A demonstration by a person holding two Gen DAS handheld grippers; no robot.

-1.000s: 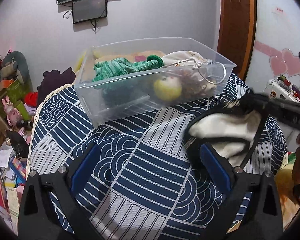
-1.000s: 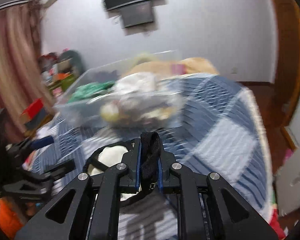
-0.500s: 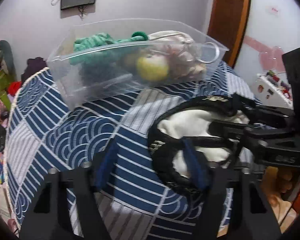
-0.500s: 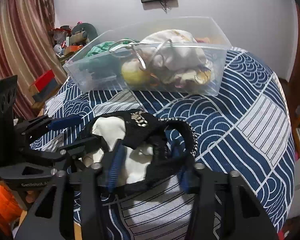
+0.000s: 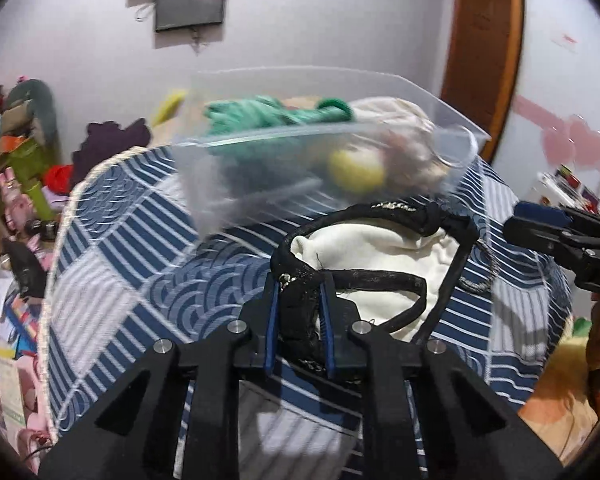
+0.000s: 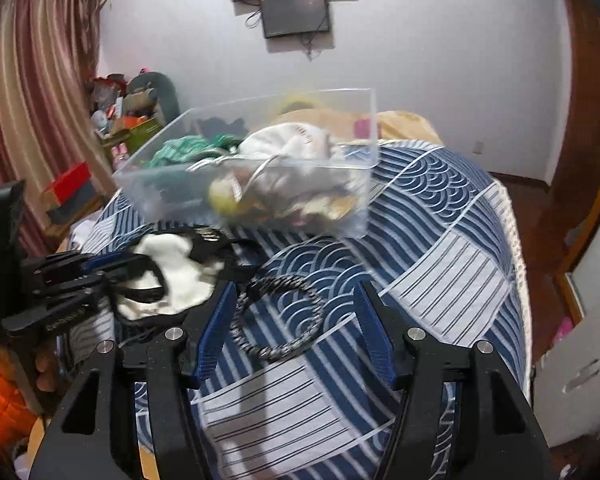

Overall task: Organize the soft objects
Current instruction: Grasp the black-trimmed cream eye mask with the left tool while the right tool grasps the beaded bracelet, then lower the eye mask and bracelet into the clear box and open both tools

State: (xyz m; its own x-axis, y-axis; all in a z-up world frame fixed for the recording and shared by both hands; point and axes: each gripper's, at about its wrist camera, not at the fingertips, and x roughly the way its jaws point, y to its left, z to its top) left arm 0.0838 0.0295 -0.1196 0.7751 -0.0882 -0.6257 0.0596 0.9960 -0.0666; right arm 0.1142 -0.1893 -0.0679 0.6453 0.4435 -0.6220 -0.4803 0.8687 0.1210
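Note:
A black-and-white soft bag (image 5: 380,276) with black straps lies on the blue patterned tablecloth (image 5: 120,280). My left gripper (image 5: 298,292) is shut on the bag's black strap at its near edge. The bag also shows in the right wrist view (image 6: 172,276), with the left gripper (image 6: 100,268) on it. My right gripper (image 6: 296,300) is open and empty above a braided chain loop (image 6: 280,316) of the bag. A clear plastic bin (image 5: 324,176) behind holds green knitwear (image 5: 268,116), a yellow ball (image 5: 356,172) and a pale cloth item (image 6: 296,144).
The round table's edge (image 6: 516,264) falls off at the right. Cluttered shelves with toys (image 5: 16,152) stand at the left, a red curtain (image 6: 32,80) behind them. A wooden door frame (image 5: 484,52) is at the back right.
My left gripper has closed on the bag's black strap. My right gripper has let the bag go, opened wide and drawn back to the right, over the chain.

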